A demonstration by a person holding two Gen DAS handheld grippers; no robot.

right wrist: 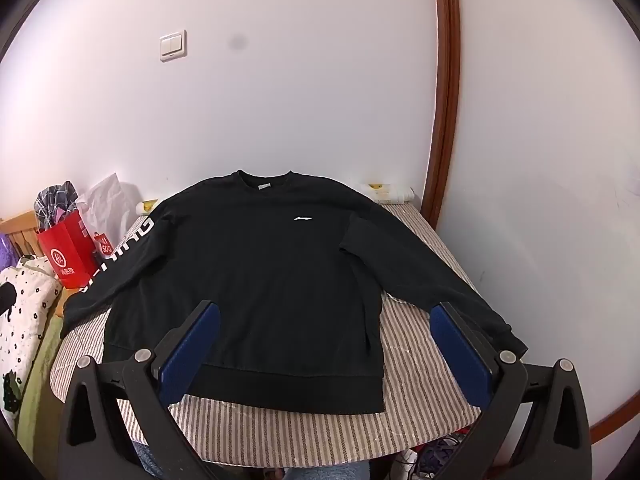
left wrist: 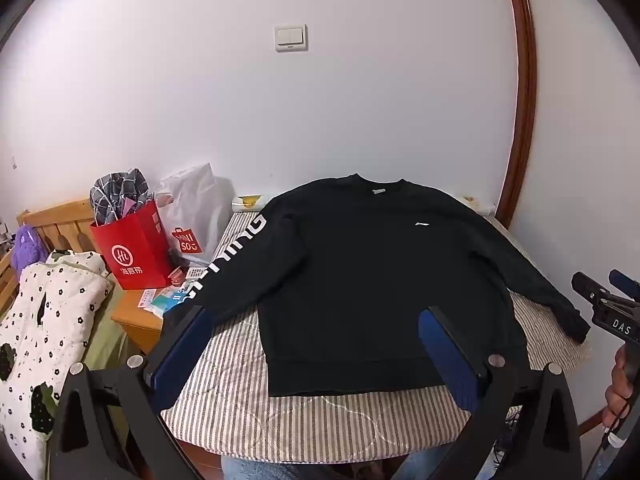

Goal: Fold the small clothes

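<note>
Black sweatshirt [left wrist: 360, 272], one item: lying flat and face up on the striped counter [left wrist: 304, 412], collar toward the wall, hem toward the person, sleeves splaying out to either side. Long axis running hem to collar, straight ahead of both tongs. Left tongs [left wrist: 320, 356] hovering spread apart, gripping nothing, facing the hem's left half. Right tongs [right wrist: 324, 348] likewise spread and empty, sitting nearer the right sleeve.

- The sweatshirt's [left wrist: 360, 280] lettered sleeve is partly hidden behind the left tool [left wrist: 320, 344].
- The right tool [left wrist: 612, 304] is cut off at the left-wrist picture's edge.
</note>
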